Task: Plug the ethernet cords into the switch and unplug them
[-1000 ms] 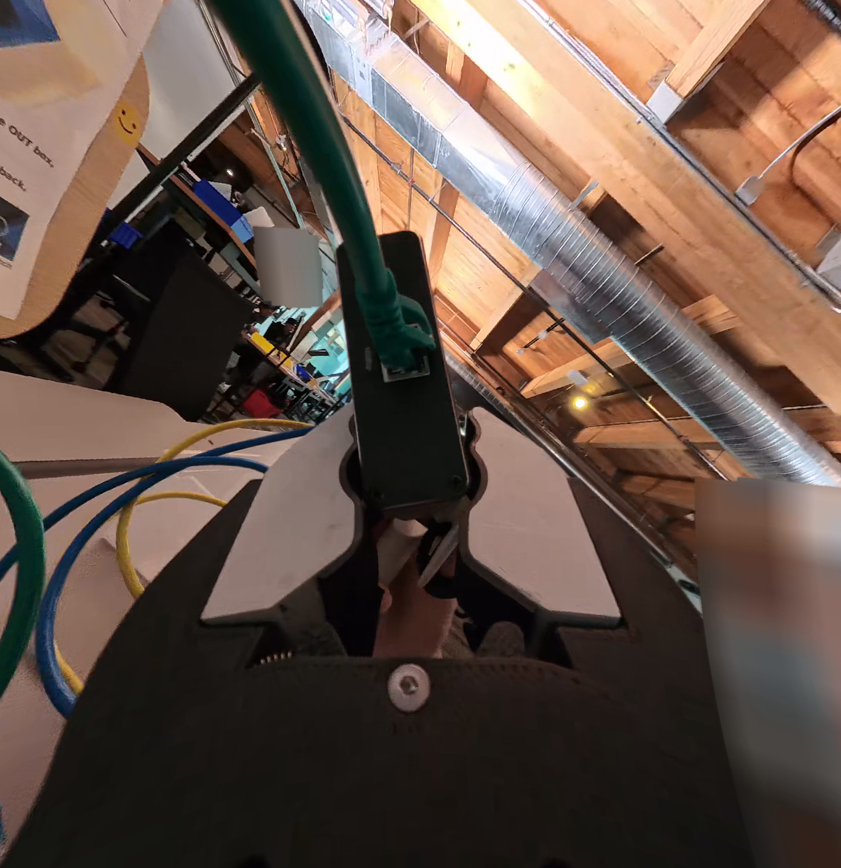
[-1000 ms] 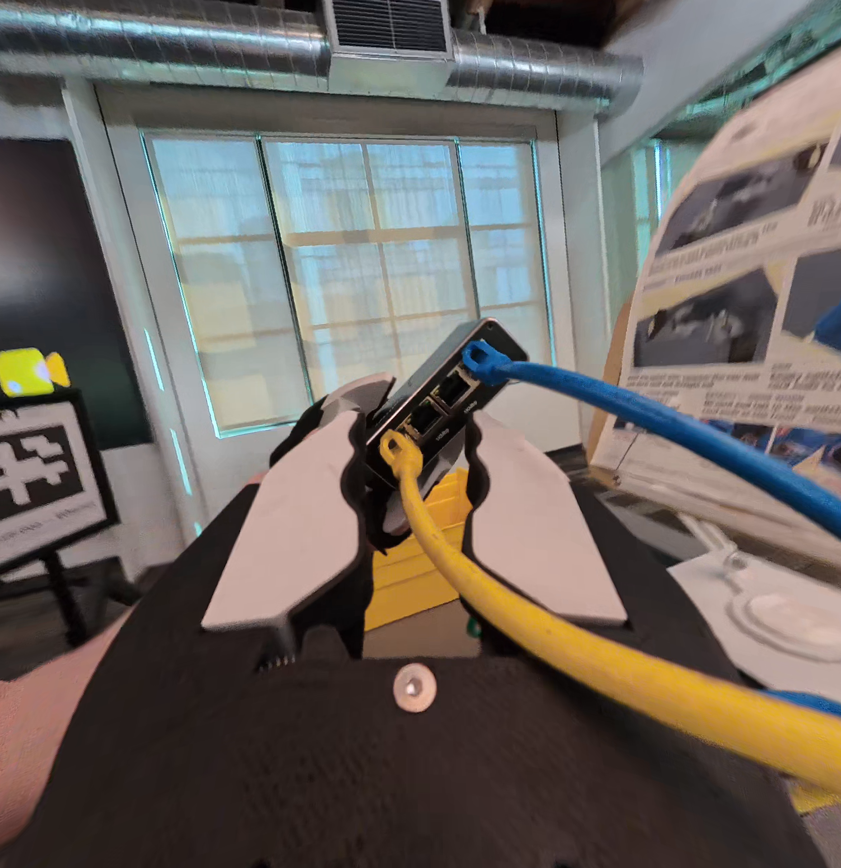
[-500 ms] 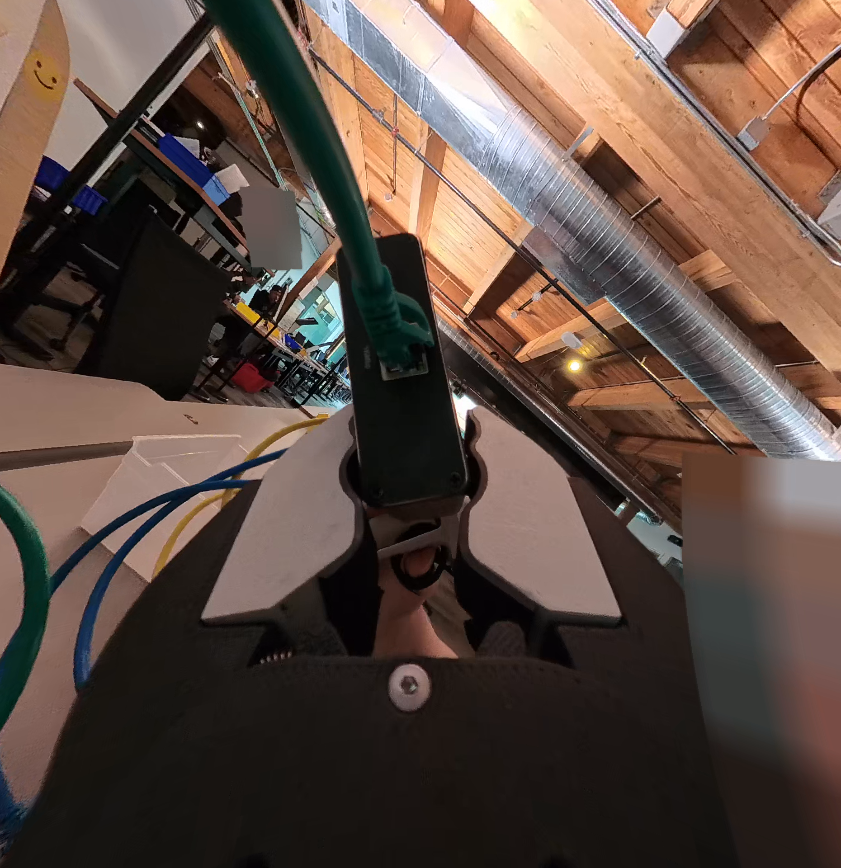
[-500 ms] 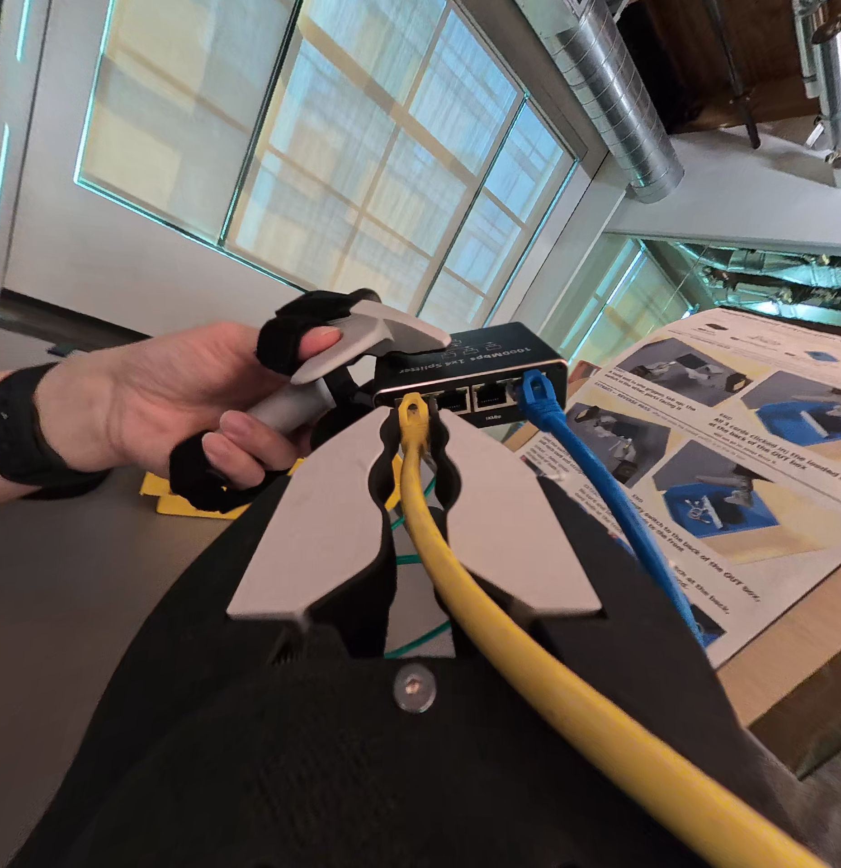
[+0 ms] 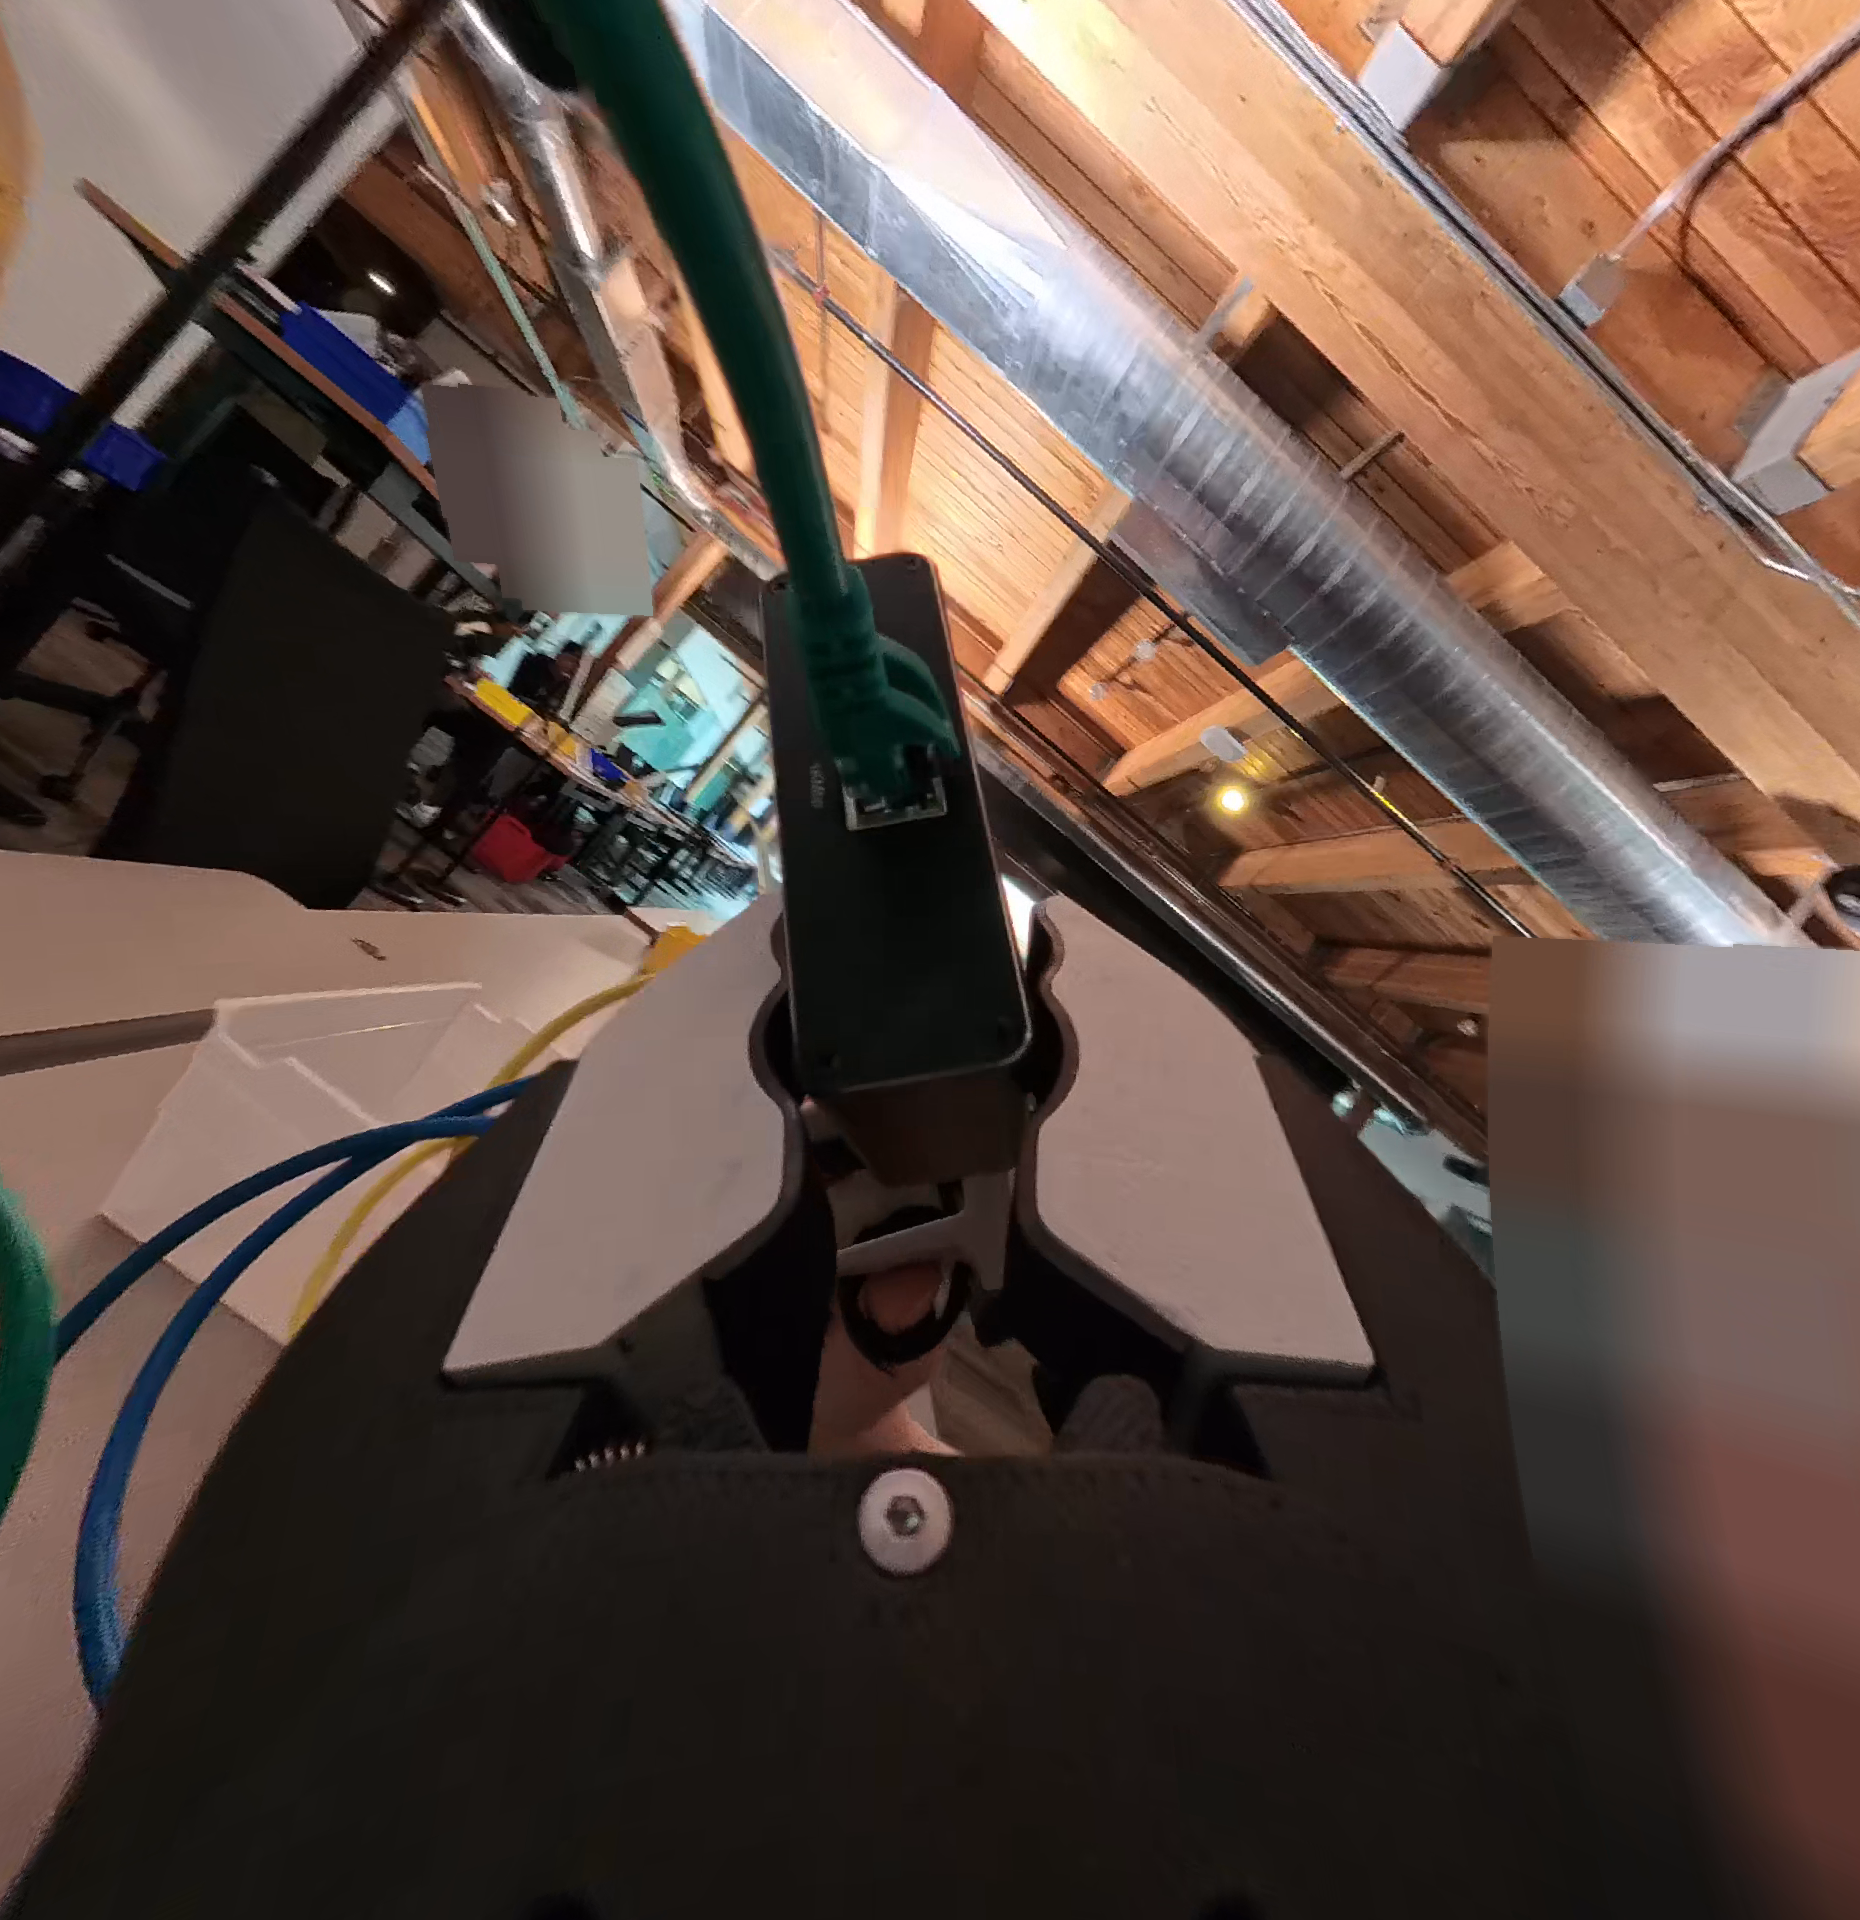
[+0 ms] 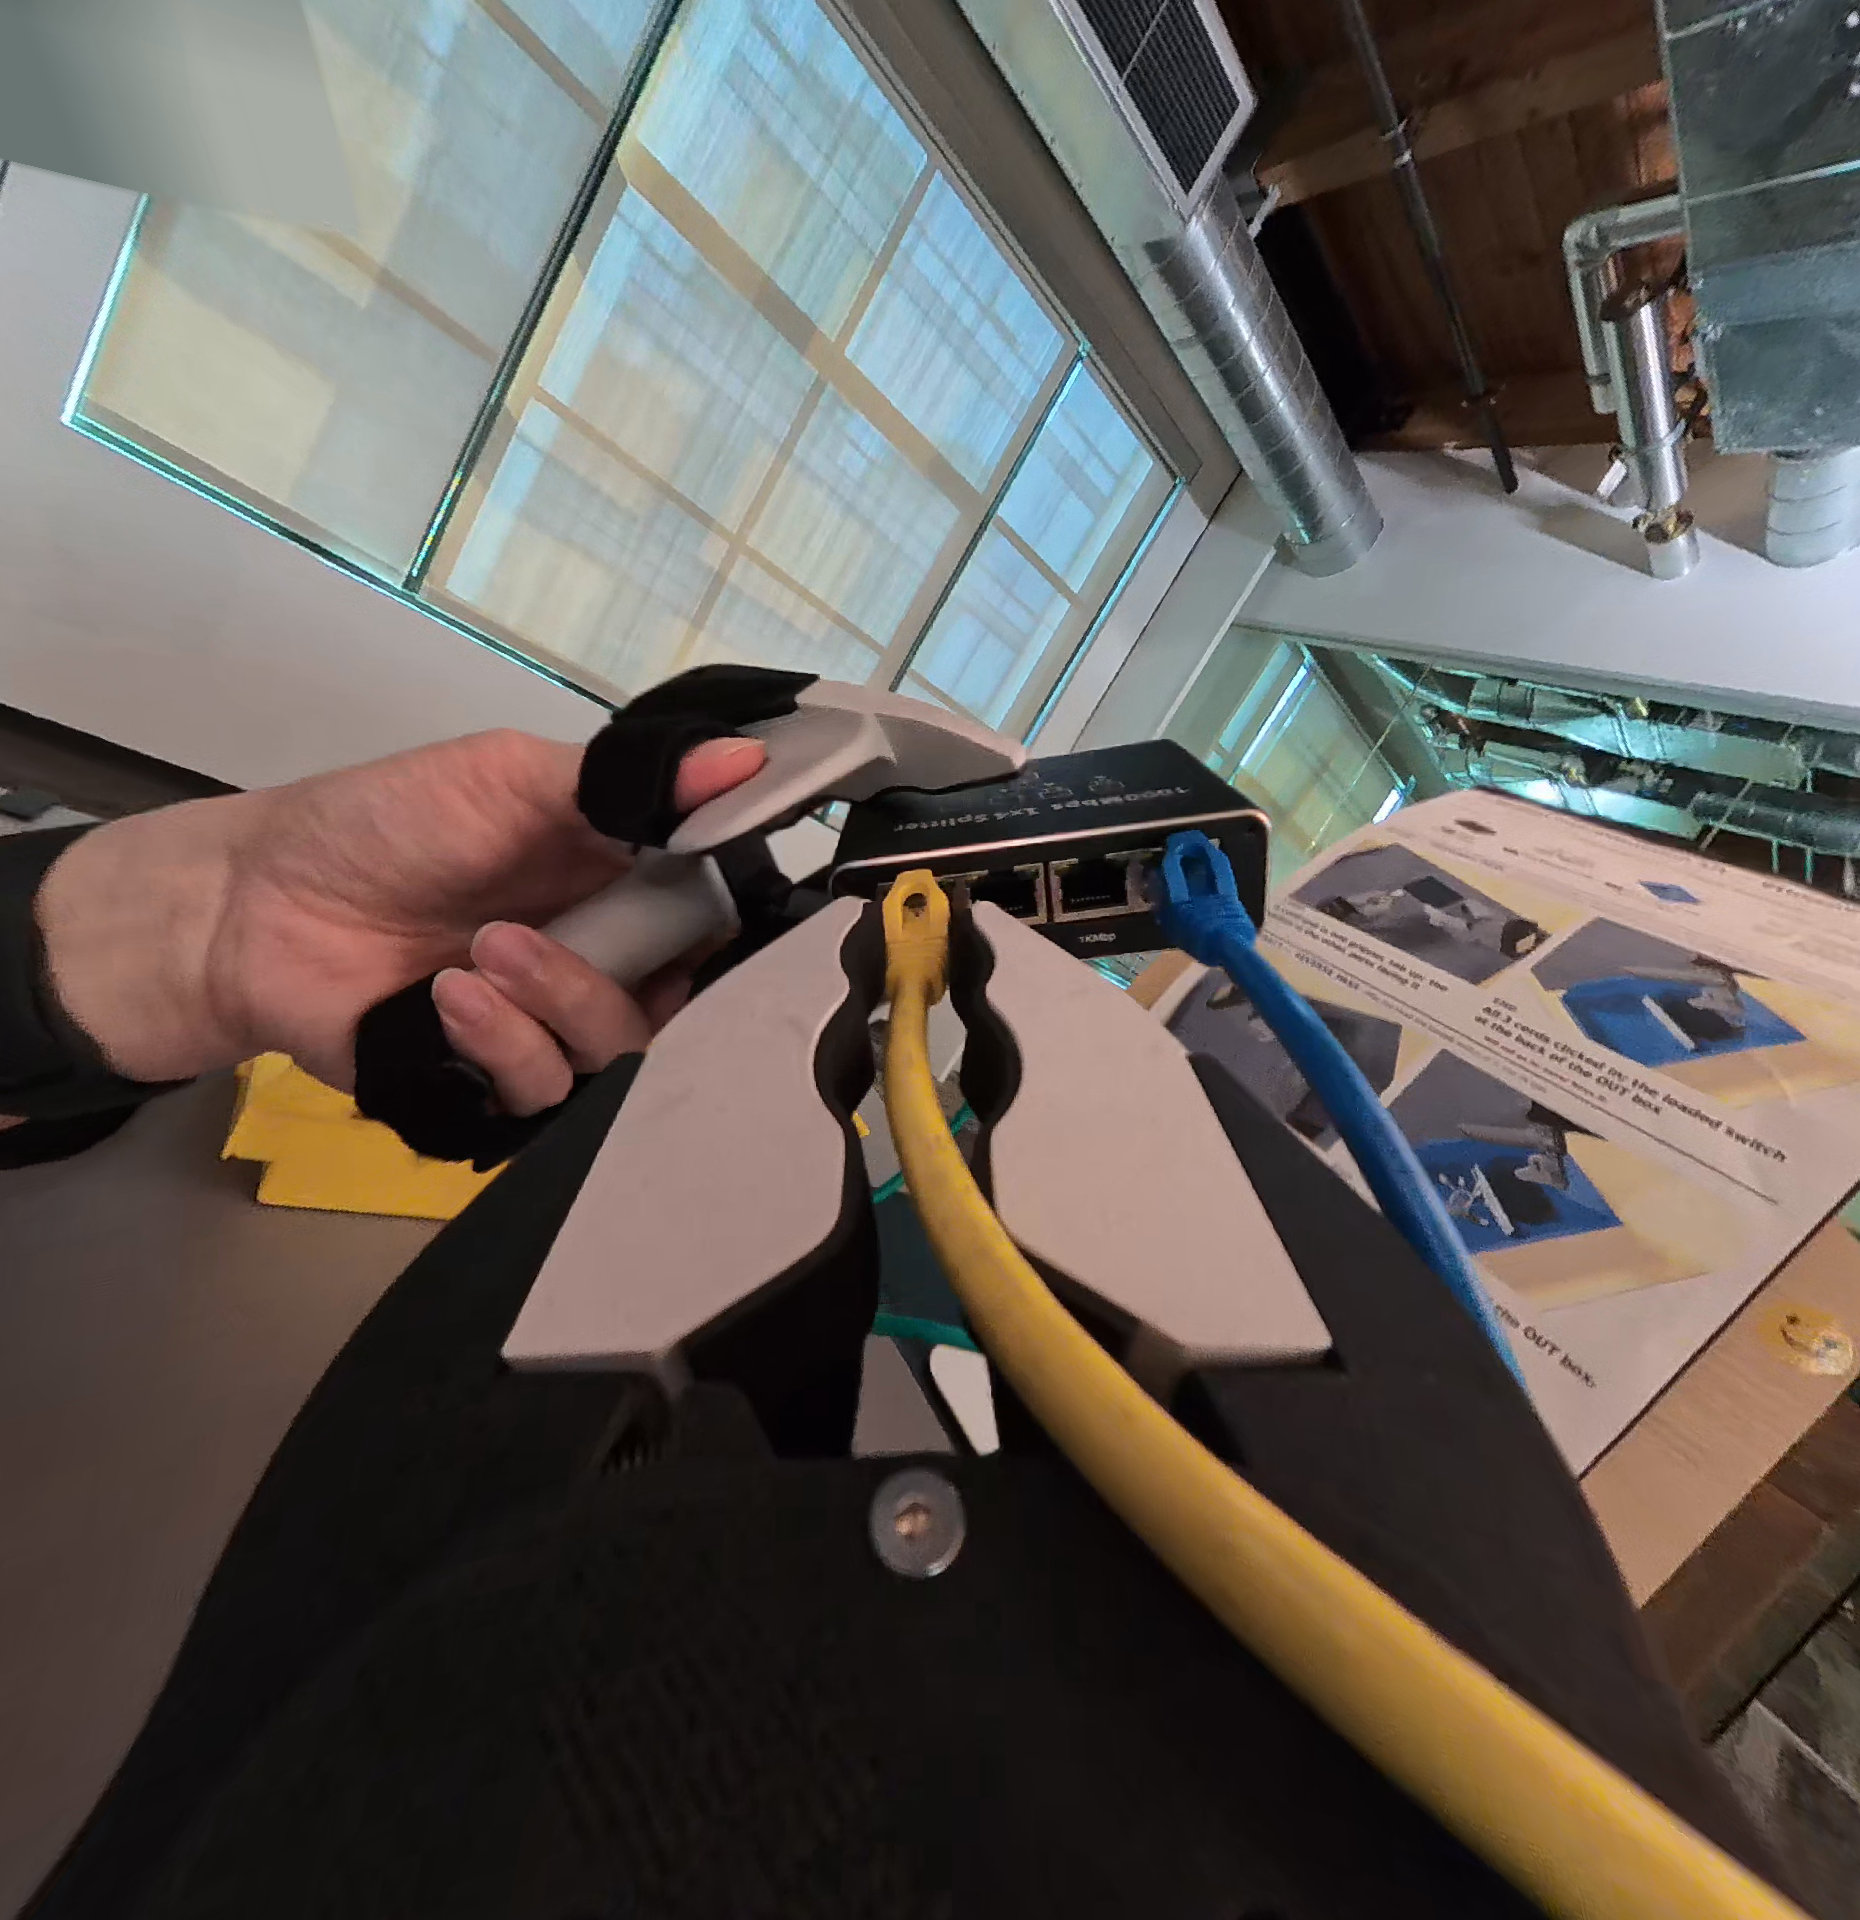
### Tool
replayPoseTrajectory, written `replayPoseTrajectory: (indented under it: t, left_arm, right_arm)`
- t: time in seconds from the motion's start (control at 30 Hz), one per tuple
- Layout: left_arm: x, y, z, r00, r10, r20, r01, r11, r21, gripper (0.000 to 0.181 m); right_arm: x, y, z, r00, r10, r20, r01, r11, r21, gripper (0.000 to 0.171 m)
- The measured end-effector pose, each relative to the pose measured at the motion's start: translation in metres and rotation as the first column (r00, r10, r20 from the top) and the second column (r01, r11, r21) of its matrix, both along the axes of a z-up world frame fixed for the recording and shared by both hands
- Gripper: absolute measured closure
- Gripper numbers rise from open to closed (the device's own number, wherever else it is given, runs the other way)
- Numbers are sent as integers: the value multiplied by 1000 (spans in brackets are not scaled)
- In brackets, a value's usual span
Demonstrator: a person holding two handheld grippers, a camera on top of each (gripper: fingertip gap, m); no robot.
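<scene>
A black switch (image 6: pixel 1071 831) carries yellow (image 6: pixel 1009 1195), blue (image 6: pixel 1321 1060) and green (image 5: pixel 780 416) cords, beside grey-and-black jaws.

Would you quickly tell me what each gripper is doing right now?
Left gripper: shut on the black switch, which has the green cord plugged in.
Right gripper: shut on the yellow cord at its plug.
</scene>
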State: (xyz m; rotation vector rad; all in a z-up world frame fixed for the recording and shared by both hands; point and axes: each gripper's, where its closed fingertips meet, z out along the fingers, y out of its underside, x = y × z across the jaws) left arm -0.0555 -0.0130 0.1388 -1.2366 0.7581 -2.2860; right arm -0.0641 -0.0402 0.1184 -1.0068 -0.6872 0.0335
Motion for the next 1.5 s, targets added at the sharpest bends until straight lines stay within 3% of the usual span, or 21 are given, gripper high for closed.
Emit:
replayPoseTrajectory:
  t: [0.23,0.4,0.6,0.9,1.33,1.5]
  left_arm:
    - [-8,-18,10,1000,-2,30,-3,986,169,134]
    - [-10,-24,14,997,-32,67,19,982,187,137]
    - [-20,-31,21,973,-162,165,141,982,129,142]
    - [-20,-39,21,987,-122,101,101,976,192,142]
    - [-22,-43,32,991,-67,117,42,978,203,143]
    - [-32,-58,37,993,-90,80,59,944,325,143]
  right_arm:
    - [-15,-14,11,982,-93,163,74,990,116,159]
    - [-18,-20,12,955,-152,255,103,975,195,159]
    - [-25,-26,9,894,-249,372,130,939,317,159]
    - [-27,-29,6,900,-237,365,111,936,335,158]
    - [-32,-32,12,935,-266,235,157,904,398,158]
    - [-37,-49,24,945,-160,285,43,925,377,158]
